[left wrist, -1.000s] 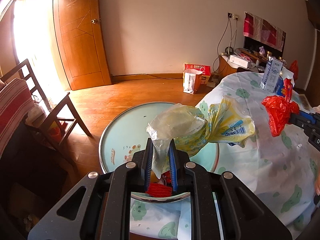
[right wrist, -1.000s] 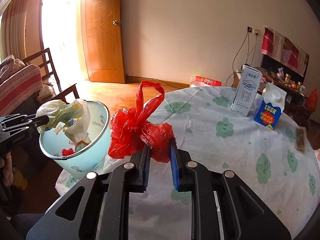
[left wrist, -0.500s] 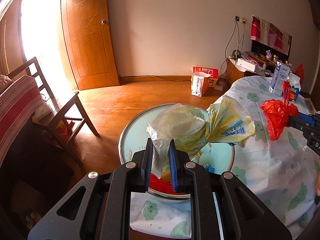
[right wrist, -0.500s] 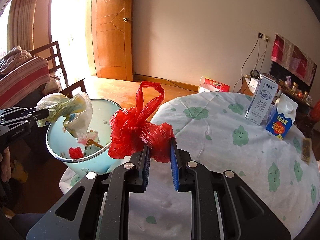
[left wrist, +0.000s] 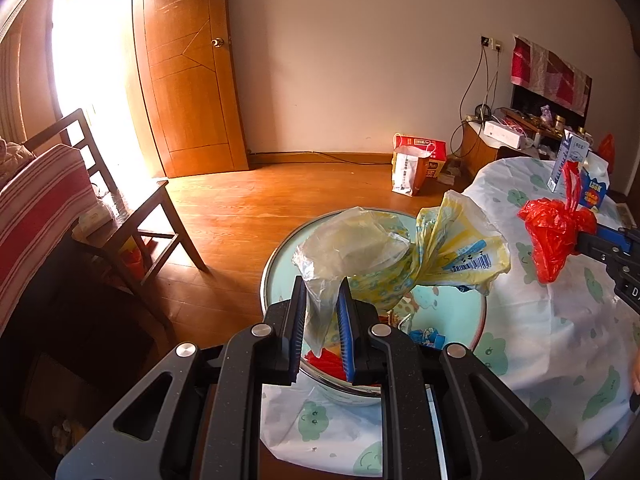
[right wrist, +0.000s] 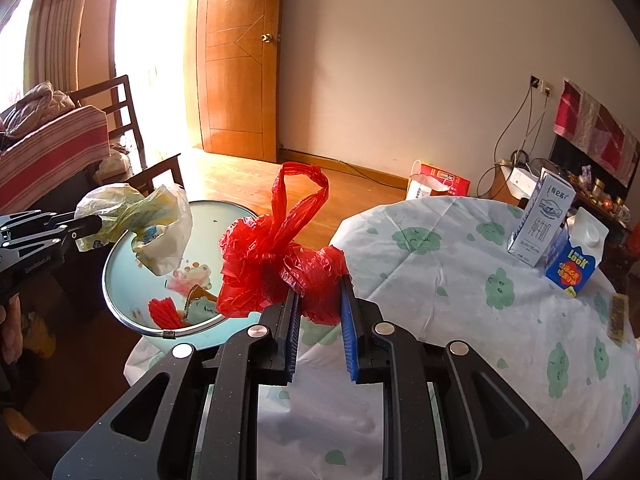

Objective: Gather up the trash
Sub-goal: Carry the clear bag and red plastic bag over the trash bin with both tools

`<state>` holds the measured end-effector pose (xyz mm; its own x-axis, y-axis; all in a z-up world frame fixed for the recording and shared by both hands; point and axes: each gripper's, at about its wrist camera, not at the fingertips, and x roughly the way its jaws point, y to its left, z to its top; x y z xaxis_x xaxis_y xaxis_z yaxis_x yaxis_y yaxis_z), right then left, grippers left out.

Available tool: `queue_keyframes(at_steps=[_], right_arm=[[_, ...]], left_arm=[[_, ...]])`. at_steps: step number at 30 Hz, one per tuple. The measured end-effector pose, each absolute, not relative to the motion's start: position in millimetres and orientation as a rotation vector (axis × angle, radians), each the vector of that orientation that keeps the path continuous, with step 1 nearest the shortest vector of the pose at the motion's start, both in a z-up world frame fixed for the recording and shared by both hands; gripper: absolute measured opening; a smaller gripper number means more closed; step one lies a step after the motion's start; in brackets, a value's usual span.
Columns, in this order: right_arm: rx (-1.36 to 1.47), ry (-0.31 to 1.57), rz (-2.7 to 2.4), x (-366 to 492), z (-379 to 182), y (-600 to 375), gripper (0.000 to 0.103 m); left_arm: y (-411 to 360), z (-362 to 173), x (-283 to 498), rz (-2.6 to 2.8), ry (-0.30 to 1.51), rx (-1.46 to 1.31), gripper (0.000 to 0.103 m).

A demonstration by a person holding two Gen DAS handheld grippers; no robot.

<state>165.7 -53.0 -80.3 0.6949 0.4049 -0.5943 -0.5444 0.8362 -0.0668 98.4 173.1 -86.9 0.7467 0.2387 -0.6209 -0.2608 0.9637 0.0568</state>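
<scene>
right wrist: red bag (right wrist: 276,264) between tongs (right wrist: 319,320) (pinched)

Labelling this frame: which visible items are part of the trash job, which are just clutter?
Job: left gripper holding yellow plastic bag; right gripper holding red plastic bag; bin.

Clutter: milk carton, blue carton, chair.

The crumpled yellow-and-clear plastic bag (left wrist: 384,256) hides much of the pale-blue round bin (left wrist: 276,276) (rim cut at six o'clock).

Two wrist fisheyes, facing the door wall

Each looks close along its own fingers; both share the bin (left wrist: 280,264) (right wrist: 120,248) at 12 and 10 o'clock.
</scene>
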Motion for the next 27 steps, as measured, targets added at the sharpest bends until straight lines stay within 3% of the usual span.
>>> queue_keyframes(at_steps=[27], right_arm=[[-0.282, 0.593, 0.574, 171, -77, -19, 0.019]], left_arm=[[187, -84, 96, 0.357, 0.673, -0.048, 0.015]])
